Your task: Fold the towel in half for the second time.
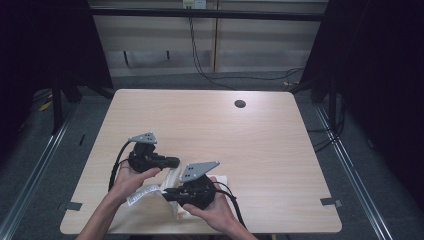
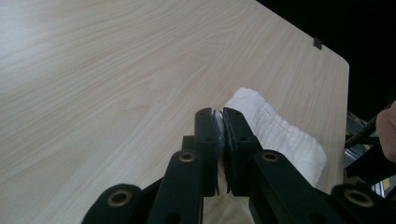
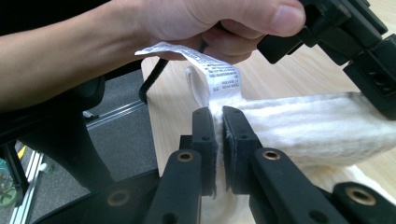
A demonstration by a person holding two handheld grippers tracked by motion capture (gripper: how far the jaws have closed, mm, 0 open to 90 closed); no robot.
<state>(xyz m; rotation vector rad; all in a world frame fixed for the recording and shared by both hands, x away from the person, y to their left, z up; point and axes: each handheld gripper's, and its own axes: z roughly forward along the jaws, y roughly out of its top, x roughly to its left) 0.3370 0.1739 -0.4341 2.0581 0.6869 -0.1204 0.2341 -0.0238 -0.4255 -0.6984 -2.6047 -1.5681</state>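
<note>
One white care label (image 3: 205, 63) hangs off the towel's (image 3: 308, 123) edge; its print is too small for me to read. There is one towel, white, soft and nubby, folded into a thick band, lying at the table's (image 1: 210, 125) six o'clock edge between my hands. My two grippers both grip it: my left gripper (image 2: 218, 116) has its black jaws pinched nearly together on a thin fold of cloth, and my right gripper (image 3: 218, 114) clamps the edge just under the label. The table is pale wood grain with one round hole (image 1: 240, 104) at one o'clock.
</note>
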